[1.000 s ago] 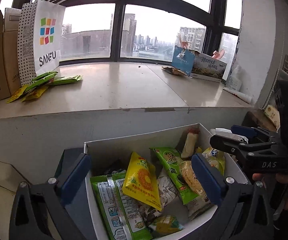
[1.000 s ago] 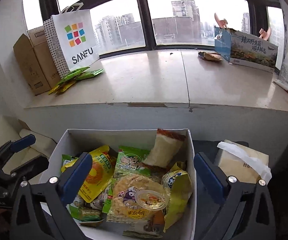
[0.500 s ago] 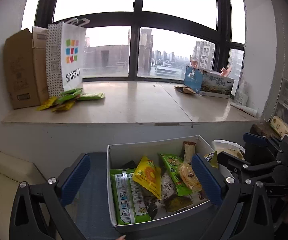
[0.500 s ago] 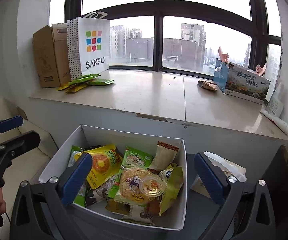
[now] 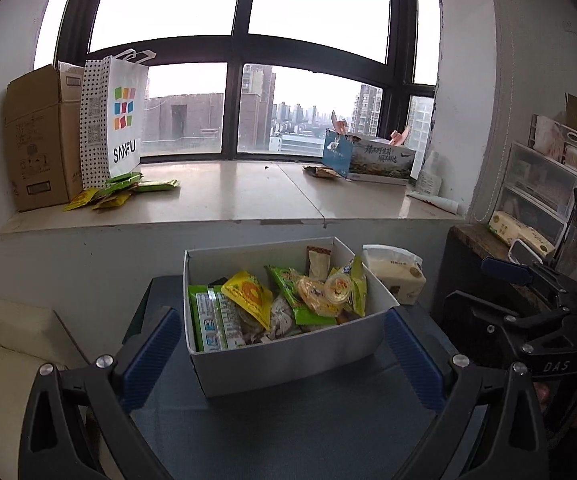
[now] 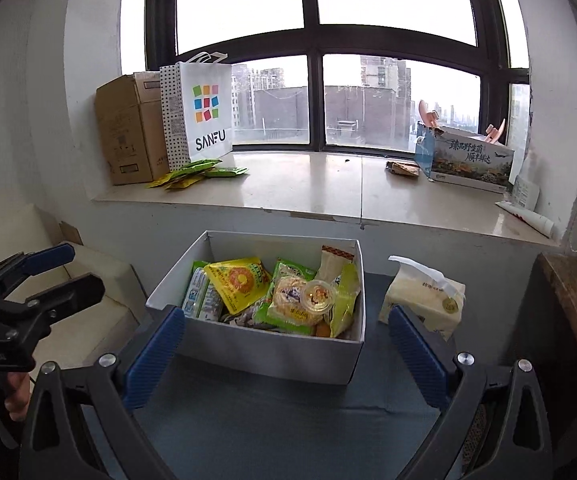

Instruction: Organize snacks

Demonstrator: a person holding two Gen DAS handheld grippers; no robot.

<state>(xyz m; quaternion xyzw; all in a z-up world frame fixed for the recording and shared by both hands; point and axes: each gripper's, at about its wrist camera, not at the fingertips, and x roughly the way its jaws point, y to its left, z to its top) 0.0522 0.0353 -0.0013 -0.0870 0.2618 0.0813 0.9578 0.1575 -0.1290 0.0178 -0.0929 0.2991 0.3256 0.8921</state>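
Note:
A white cardboard box (image 5: pixel 288 354) (image 6: pixel 272 360) stands on a dark blue surface, filled with several snack packets: a yellow packet (image 5: pixel 248 294) (image 6: pixel 238 280), green packets (image 5: pixel 292 292) and a small jelly cup (image 6: pixel 317 295). My left gripper (image 5: pixel 284 354) is open and empty, pulled back in front of the box. My right gripper (image 6: pixel 286 354) is open and empty, also in front of the box. Each gripper shows at the side of the other's view. Green and yellow packets (image 5: pixel 122 192) (image 6: pixel 196 172) lie on the windowsill.
A wide windowsill (image 5: pixel 248 192) runs behind the box, with a SANFU paper bag (image 5: pixel 114 120), a brown carton (image 5: pixel 38 140) and a printed box (image 5: pixel 372 158). A tissue pack (image 6: pixel 424 298) lies right of the snack box. A cream seat (image 5: pixel 4 344) is at the left.
Both grippers have drawn back and up from over the box; the box now looks smaller and farther. Both stay open and empty.

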